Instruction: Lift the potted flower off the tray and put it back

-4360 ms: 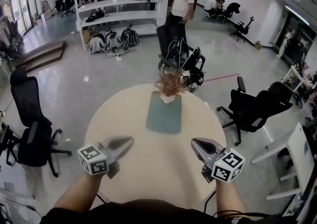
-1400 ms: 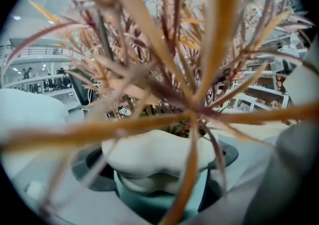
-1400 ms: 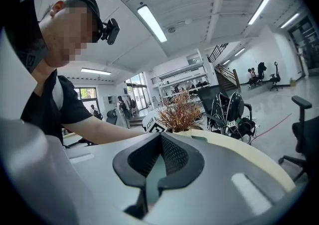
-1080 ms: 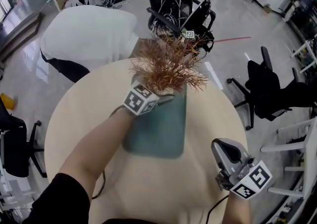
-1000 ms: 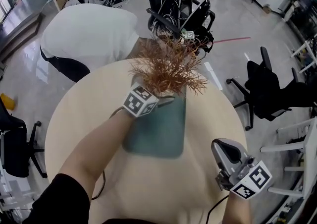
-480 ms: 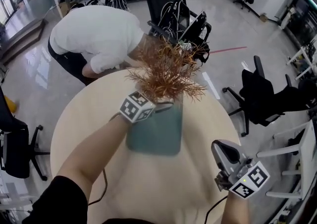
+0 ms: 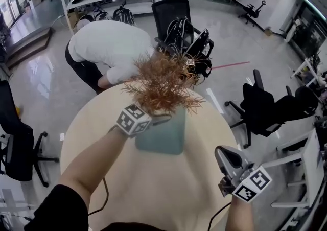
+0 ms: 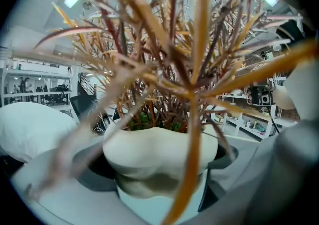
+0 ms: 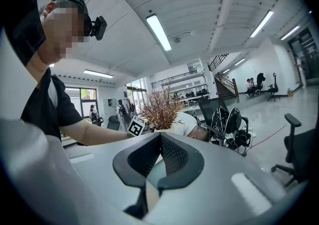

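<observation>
**Potted flower (image 7: 161,88) rises from tray (image 7: 162,137) in left hand-held gripper (image 7: 156,119)**

Reaching out from the near edge of the desk (image 7: 184,189), where it hovered some seconds ago, the left hand-held gripper now holds the pot over the tray's far end. A person in a white shirt (image 7: 110,46), not at the desk before, bends over its far left side. The left gripper view shows the jaws clamped on either side of the pale, rounded pot (image 8: 160,157). A teal surface shows beneath its base, so it appears to hang just clear of the tray. Dry, rust-coloured stems fan out above the grip and hide the pot from the head view.

The pot looks smooth and hard, probably ceramic, so it could slip in a loose hold and would chip if set down hard. The stems look brittle and should not be touched. The sound place to hold is the pot's body under its bulge, as here, and it should be kept upright because the spray makes it top-heavy.

At the near right, well apart from the tray, the right hand-held gripper (image 7: 225,157) waits with its jaws closed on nothing.
</observation>
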Action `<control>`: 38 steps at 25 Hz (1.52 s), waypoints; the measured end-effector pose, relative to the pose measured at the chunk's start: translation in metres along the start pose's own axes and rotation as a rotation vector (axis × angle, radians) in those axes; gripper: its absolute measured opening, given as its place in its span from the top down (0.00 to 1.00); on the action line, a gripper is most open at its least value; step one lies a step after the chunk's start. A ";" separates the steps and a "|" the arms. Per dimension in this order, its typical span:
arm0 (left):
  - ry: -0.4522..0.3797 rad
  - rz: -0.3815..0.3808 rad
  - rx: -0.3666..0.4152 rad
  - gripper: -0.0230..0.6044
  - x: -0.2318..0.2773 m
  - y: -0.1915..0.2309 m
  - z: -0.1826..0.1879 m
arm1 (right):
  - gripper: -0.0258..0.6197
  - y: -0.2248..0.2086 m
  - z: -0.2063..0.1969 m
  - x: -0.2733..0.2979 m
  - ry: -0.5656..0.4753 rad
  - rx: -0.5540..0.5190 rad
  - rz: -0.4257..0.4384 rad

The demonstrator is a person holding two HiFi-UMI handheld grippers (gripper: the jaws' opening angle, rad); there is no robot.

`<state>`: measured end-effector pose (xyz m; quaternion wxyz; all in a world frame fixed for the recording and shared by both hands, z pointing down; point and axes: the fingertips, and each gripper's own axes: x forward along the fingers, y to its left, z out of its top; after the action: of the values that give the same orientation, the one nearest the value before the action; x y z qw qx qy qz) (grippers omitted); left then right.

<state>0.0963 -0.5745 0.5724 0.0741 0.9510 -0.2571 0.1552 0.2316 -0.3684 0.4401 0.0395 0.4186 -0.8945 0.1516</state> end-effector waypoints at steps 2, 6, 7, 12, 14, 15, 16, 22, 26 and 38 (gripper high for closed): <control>-0.005 0.002 0.005 0.13 -0.016 -0.010 0.006 | 0.94 0.008 0.004 -0.011 -0.004 -0.003 -0.006; -0.009 0.012 0.017 0.13 -0.043 -0.026 0.013 | 0.94 0.024 0.011 -0.029 -0.015 -0.016 -0.013; -0.010 0.015 0.017 0.13 -0.050 -0.030 0.013 | 0.94 0.028 0.012 -0.033 -0.018 -0.018 -0.014; -0.002 0.021 0.026 0.13 -0.083 -0.058 0.005 | 0.94 0.052 0.011 -0.053 -0.027 -0.019 -0.013; 0.002 0.019 0.030 0.13 -0.094 -0.071 -0.001 | 0.94 0.062 0.009 -0.060 -0.032 -0.021 -0.011; 0.006 0.018 0.029 0.13 -0.099 -0.078 -0.006 | 0.94 0.066 0.008 -0.063 -0.034 -0.023 -0.009; 0.010 0.015 0.027 0.13 -0.104 -0.084 -0.011 | 0.94 0.071 0.007 -0.067 -0.036 -0.024 -0.008; 0.028 -0.012 0.024 0.13 -0.129 -0.124 -0.034 | 0.94 0.094 -0.003 -0.084 -0.036 -0.027 -0.006; 0.024 -0.039 0.017 0.13 -0.138 -0.154 -0.053 | 0.94 0.103 -0.010 -0.095 -0.029 -0.022 -0.013; 0.036 -0.127 0.036 0.13 -0.149 -0.238 -0.106 | 0.94 0.104 -0.026 -0.120 -0.012 -0.015 -0.050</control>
<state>0.0691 -0.2779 0.6077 0.0714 0.9636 -0.1920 0.1716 0.2285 -0.2085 0.4163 0.0410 0.4414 -0.8851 0.1414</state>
